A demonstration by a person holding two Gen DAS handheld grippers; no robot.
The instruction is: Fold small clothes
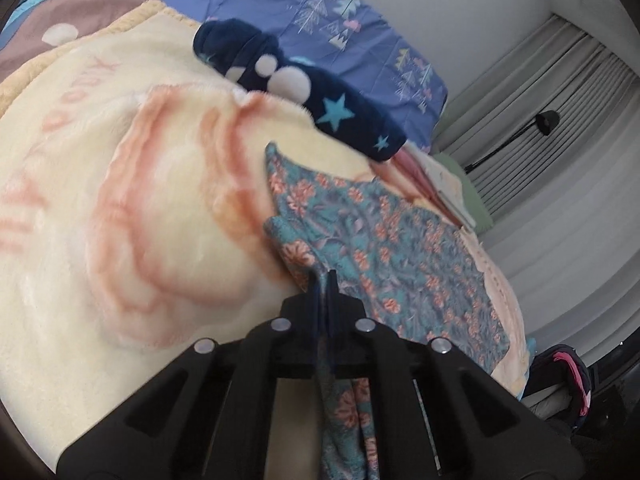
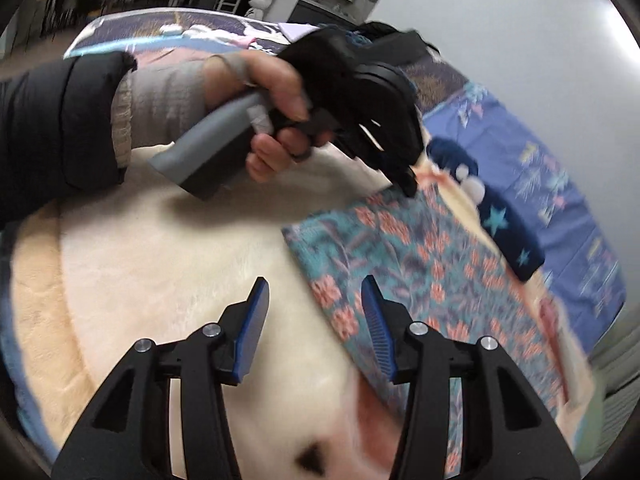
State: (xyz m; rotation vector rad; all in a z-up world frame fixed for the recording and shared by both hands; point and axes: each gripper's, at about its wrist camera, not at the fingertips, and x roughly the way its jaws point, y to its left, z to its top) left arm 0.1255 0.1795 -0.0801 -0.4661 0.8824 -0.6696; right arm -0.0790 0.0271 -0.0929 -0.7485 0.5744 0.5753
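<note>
Two grippers work one floral cloth (image 2: 420, 264) spread on the cream blanket (image 1: 132, 200): the left gripper (image 1: 326, 280) is clamped on a bunched edge of it, while the right gripper (image 2: 316, 312) hangs with jaws apart and nothing between them. From the right gripper the cloth lies toward two o'clock, its long axis running from ten to four. The nearest free edge sits just beside the right-hand fingertip, so that arm looks better placed to take it.

My left wrist camera close above my left claw (image 1: 324, 280), angled down across the cream blanket (image 1: 120, 200), my right wrist camera likewise over my right claw (image 2: 316, 292), both sharing the floral cloth (image 1: 380, 232).
</note>
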